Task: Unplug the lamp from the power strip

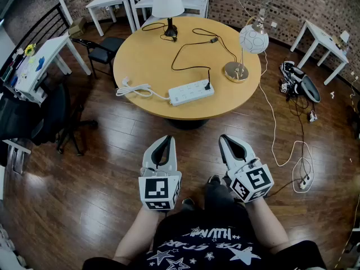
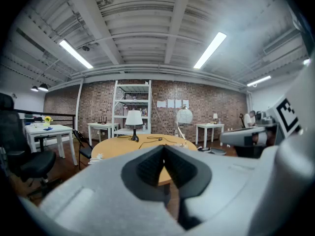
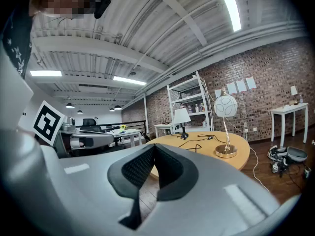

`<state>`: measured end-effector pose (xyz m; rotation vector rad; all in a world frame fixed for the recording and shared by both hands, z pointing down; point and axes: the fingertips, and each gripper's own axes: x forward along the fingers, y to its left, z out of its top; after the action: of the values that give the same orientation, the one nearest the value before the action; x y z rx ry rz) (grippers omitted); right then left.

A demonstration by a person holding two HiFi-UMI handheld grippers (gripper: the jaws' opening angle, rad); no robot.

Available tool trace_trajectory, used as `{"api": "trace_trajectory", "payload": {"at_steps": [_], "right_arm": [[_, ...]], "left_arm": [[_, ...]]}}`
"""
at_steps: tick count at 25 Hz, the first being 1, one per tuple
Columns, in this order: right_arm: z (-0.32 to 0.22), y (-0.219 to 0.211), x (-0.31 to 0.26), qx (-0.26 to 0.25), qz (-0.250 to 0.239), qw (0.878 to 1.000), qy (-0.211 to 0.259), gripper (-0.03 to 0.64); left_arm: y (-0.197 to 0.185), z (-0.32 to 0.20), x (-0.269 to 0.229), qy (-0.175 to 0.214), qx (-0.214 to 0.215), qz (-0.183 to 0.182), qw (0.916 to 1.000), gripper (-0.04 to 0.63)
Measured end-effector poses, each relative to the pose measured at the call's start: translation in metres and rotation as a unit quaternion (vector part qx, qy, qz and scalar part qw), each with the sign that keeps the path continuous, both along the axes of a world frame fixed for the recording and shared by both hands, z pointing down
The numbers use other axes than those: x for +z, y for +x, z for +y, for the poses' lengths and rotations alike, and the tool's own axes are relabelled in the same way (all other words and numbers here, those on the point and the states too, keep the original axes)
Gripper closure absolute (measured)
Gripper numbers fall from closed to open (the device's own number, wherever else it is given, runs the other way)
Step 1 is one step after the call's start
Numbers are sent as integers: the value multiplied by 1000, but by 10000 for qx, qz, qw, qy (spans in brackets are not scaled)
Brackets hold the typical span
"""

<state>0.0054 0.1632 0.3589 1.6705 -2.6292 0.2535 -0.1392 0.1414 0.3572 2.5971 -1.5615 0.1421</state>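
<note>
Evidently closed, empty: both hand-held grippers [image 1: 166,138] [image 1: 224,137]

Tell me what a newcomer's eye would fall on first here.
The round wooden table, centre of the head view, with a white power strip near its front edge and one black plug in it. Behind stand a white-shade lamp and, at the right, a globe lamp. The left gripper and right gripper hang shut over the floor, short of the table.

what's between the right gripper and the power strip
In the head view, only bare wooden floor and the round table's near edge lie between the right gripper and the power strip.
</note>
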Motion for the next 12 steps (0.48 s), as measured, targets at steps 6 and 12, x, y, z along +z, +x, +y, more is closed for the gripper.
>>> {"api": "trace_trajectory", "payload": {"at_steps": [6,12], "right_arm": [[-28,23,-3,153,-17,9997,167,609],[-85,56,-2,327,-165,9992,174,609]], "left_arm": [[-4,-16,3,10,-83,-57,9999,594],[-8,-47,15,-168,-380,-118,9991,594]]}}
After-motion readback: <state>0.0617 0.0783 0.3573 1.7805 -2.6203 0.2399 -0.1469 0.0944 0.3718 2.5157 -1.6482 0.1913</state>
